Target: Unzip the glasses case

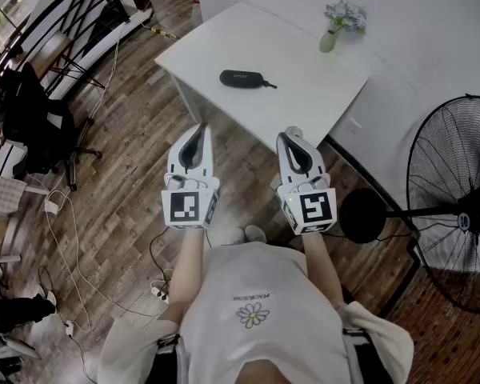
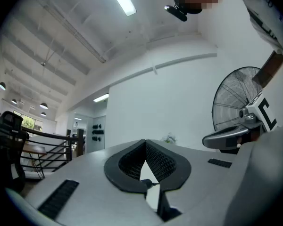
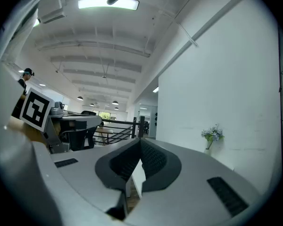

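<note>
Shirt: a white shirt [image 1: 256, 318] with a small daisy on it is being worn by the person, right under the camera.
Left gripper: the left gripper [image 1: 199, 128] is being held out in front of the body, above the floor. Its jaws are being kept closed, tip against tip, and nothing is being gripped between them.
Right gripper: the right gripper [image 1: 293, 138] is being held beside the left one, a little apart from it, near the close edge of the table. Its jaws are being kept closed too, and nothing is being gripped.
Floor: the brown wooden floor [image 1: 128, 198] is being crossed by thin white cables [image 1: 64, 238] on the left side.
Table: a white table [image 1: 304, 102] is being faced by both grippers, just past their tips.
Glasses case: the black glasses case [image 1: 244, 79] is being left lying flat on the table, near its middle and well apart from both grippers. Its zip pull is being shown at its right end.
Vase: a small vase [image 1: 328, 42] with pale flowers is being kept upright at the far side of the table, apart from the case.
Fan: a big black standing fan [image 1: 456, 206] is being seen to the right of the table.
Chair: a black chair [image 1: 32, 118] is being seen far off on the left, beside a dark railing [image 1: 64, 6].
</note>
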`<control>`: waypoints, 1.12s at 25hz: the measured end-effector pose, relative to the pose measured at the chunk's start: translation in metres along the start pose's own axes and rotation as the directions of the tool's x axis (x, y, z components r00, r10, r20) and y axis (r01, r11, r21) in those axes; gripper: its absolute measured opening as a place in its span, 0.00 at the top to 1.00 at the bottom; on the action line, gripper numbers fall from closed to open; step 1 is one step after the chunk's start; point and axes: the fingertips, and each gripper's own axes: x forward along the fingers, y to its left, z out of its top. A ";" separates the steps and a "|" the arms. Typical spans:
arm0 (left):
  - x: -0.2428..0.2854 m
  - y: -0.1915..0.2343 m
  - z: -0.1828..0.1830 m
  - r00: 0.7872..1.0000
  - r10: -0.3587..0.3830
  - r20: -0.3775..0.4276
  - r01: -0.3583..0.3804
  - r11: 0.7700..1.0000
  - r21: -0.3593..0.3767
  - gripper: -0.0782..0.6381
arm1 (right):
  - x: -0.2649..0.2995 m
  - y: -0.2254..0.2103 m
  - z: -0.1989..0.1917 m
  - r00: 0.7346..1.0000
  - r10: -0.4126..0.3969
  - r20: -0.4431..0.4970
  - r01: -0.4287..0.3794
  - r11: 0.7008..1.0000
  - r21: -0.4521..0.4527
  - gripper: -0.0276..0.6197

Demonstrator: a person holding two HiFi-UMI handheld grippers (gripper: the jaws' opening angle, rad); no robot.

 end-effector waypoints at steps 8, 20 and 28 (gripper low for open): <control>0.003 -0.003 -0.006 1.000 -0.001 -0.022 0.001 1.000 0.023 0.87 | -0.003 -0.004 0.000 1.000 0.027 0.013 -0.027 0.999 0.017 0.95; 0.033 -0.017 -0.019 0.998 -0.007 -0.057 0.010 0.999 0.052 0.87 | -0.001 -0.026 -0.014 0.997 0.062 0.044 -0.062 0.998 -0.009 0.95; 0.064 -0.012 -0.018 1.000 0.023 -0.020 -0.022 0.998 0.065 0.87 | 0.011 -0.042 -0.029 0.995 0.096 0.040 -0.095 0.995 -0.016 0.95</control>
